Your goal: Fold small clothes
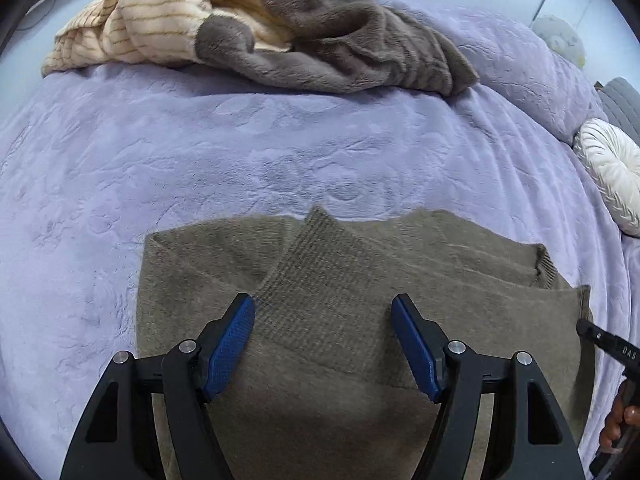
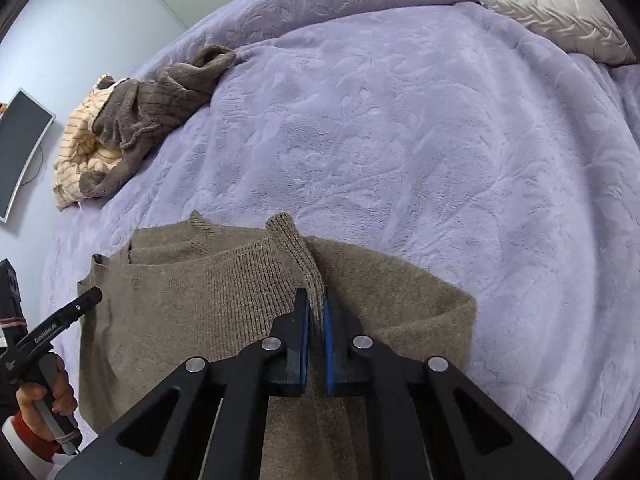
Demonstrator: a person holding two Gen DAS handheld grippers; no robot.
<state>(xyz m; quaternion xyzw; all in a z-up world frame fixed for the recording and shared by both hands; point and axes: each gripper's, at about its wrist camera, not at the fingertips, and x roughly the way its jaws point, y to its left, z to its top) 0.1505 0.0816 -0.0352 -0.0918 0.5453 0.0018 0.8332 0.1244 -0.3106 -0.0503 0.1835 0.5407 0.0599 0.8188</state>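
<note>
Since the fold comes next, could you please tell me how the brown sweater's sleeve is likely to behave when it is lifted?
The sleeve is probably floppy: its knit already bends where the right hand-held gripper pinches it. The brown sweater may drag along, since it lies loose on the plush bedspread.

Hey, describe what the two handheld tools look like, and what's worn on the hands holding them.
Both tools are matte black, with angular linkage arms joined by round silver pins. The left tool and the right tool both have blue textured pads. Small white lettering marks the handles. The left hand shows a red sleeve cuff; the right hand is barely visible.
</note>
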